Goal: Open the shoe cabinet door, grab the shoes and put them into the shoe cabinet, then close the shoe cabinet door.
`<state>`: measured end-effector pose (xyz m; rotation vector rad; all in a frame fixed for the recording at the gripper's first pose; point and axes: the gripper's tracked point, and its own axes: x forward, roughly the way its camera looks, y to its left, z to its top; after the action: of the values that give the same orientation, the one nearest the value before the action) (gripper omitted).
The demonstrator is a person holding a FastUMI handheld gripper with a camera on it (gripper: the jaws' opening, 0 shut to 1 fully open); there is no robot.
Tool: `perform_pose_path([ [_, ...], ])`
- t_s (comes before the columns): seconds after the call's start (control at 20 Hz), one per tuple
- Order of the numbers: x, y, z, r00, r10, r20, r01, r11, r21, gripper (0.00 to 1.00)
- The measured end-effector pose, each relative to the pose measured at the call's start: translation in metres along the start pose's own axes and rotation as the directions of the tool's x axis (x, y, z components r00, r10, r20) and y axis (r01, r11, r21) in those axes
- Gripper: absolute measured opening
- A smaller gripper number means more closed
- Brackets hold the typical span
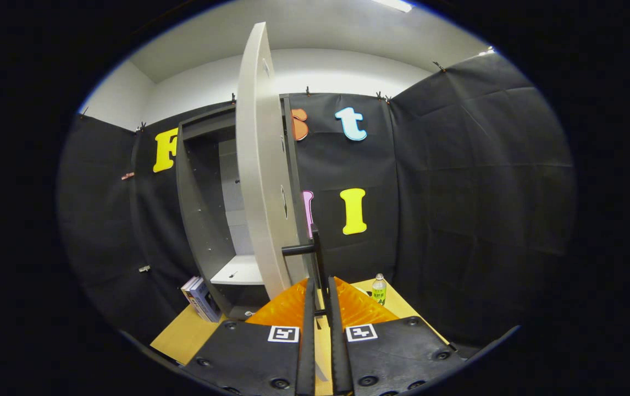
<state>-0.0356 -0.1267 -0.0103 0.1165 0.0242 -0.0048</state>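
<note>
Gripper view: the shoe cabinet (205, 220) stands tall against the booth wall, a dark box of flat panels with a pale shelf inside. Its door (260, 165), a smooth pale slab seen almost edge-on, hangs swung out toward the camera, and I judge the opening step to be nearly done. A thin dark bar handle (307, 250) juts from the door's lower edge, and the gripper (321, 308) has its ribbed fingers drawn narrow around the handle's upright post, seemingly pinching it so the door can be pulled. The cabinet rests on a light wooden table (183, 335). Just beyond the fingers lies something orange and ridged (287, 308), glossy like plastic; whether it is the shoes I cannot tell. Some books (200, 300) lean against the cabinet's foot, and a small clear bottle (379, 290) stands nearby.
</note>
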Motion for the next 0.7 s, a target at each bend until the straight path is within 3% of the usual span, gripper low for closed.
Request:
perform_pose_path([
  [0.15, -0.016, 0.004, -0.026, 0.998, -0.01, -0.059, 0.006, 0.998, -0.067, 0.23],
  [0.35, -0.037, 0.041, -0.08, 0.98, 0.051, -0.191, -0.052, 0.999, -0.001, 0.42],
  [0.45, -0.044, 0.069, -0.12, 0.959, 0.085, -0.269, -0.087, 0.996, 0.005, 0.45],
  [0.6, -0.047, 0.111, -0.176, 0.916, 0.149, -0.371, -0.159, 0.987, 0.005, 0.66],
  [0.7, -0.043, 0.139, -0.214, 0.88, 0.194, -0.433, -0.203, 0.979, 0.026, 0.73],
])
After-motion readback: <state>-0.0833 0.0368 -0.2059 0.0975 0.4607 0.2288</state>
